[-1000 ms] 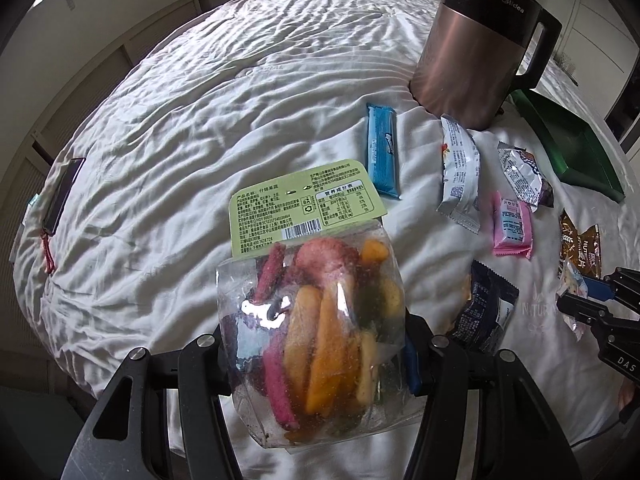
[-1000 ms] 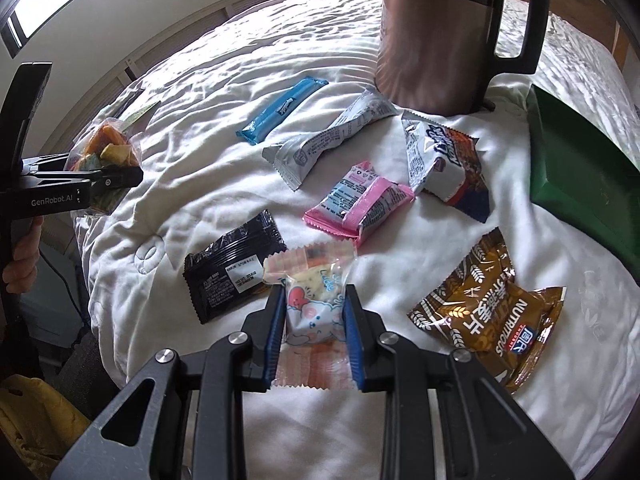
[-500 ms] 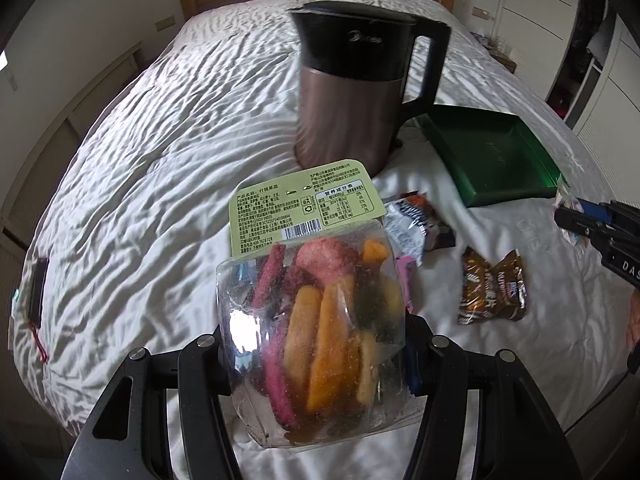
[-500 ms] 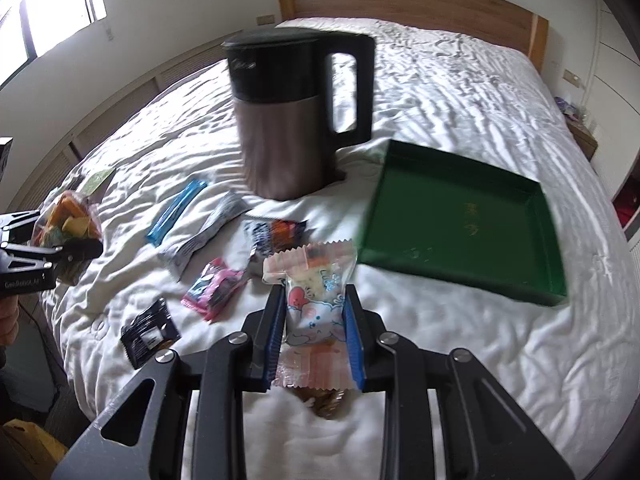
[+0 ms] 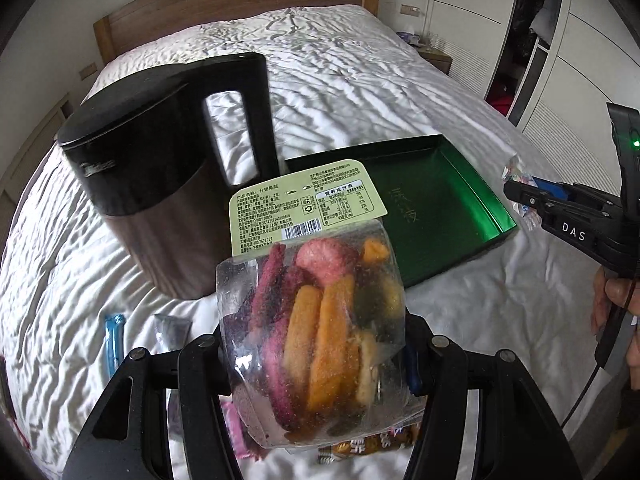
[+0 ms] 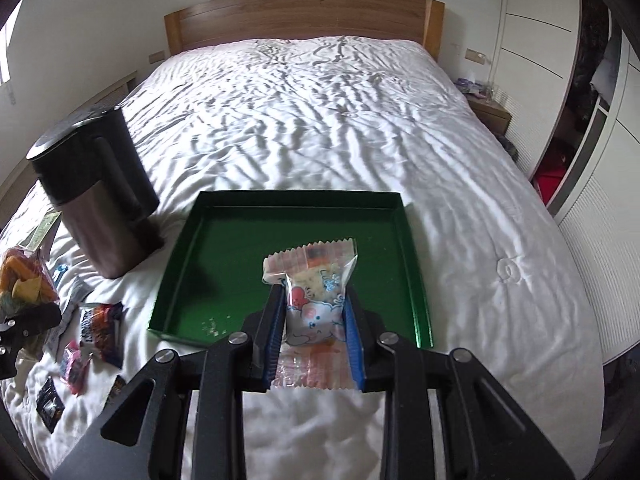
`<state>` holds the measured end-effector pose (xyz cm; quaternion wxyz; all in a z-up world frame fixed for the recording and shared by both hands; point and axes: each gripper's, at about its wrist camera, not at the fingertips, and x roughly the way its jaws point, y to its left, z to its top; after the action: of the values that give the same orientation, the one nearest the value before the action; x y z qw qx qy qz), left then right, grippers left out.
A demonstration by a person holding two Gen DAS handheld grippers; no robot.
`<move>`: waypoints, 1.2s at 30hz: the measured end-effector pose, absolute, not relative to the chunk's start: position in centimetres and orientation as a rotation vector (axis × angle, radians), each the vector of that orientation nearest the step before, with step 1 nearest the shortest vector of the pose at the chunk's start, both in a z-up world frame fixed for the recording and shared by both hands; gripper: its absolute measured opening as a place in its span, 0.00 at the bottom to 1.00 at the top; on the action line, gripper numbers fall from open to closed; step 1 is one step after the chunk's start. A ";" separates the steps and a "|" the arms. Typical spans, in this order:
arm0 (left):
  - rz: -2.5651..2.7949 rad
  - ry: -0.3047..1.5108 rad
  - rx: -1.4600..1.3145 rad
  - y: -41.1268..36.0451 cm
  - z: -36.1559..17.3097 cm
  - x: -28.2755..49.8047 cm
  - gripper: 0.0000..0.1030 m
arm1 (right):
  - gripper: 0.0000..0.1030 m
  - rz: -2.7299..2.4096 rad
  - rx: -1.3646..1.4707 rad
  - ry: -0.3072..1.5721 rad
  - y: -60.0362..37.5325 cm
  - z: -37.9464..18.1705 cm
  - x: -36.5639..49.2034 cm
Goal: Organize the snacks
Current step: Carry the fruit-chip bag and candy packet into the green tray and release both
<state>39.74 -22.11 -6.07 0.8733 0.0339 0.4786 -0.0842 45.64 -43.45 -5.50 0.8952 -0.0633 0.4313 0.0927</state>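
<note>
A: Right wrist view, item 1: what is held, and where?
B: The right gripper (image 6: 315, 318) is clamped on a small cartoon-printed snack packet (image 6: 313, 301), one finger pressed to each side. The packet stands upright between the fingers, held above the near part of the green tray (image 6: 188, 258); whether it touches the tray floor cannot be told.

A: Left wrist view, item 2?
B: The left gripper (image 5: 316, 354) is closed on a clear bag of dried fruit and vegetable chips (image 5: 316, 332), its pale green label card (image 5: 306, 204) pointing up and away. The bag is held in the air in front of the kettle (image 5: 160, 184) and the tray (image 5: 448, 208), touching neither as far as can be seen.

A: Surroundings?
B: The tray lies flat on the white bedspread (image 6: 320, 120), just beside the dark kettle (image 6: 94, 192), which stands upright to its left. The tray holds a few pale crumbs only. Loose snacks lie on the bedspread left of the tray, near the kettle's base: a blue stick pack (image 5: 113, 338), a grey sachet (image 5: 173, 330), a pink packet (image 6: 74, 364), a multicoloured packet (image 6: 100, 326) and a black packet (image 6: 50, 400). A brown wrapper (image 5: 364, 446) shows beneath the chip bag.

A: And the other tool in each view?
B: The right gripper (image 5: 520, 196) appears at the right edge of the left view, over the tray's far corner; the left gripper (image 6: 24, 320) with its chip bag appears at the left edge of the right view. A wooden headboard (image 6: 296, 16) closes the far end.
</note>
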 end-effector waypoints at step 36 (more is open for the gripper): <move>-0.100 1.158 0.093 -28.4 -17.5 48.4 0.53 | 0.03 0.086 -0.142 1.115 -48.3 -16.8 52.4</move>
<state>48.45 -28.36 -17.52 0.8347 0.0440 0.5469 -0.0474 52.36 -48.34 -16.75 0.8454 -0.0673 0.5283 0.0407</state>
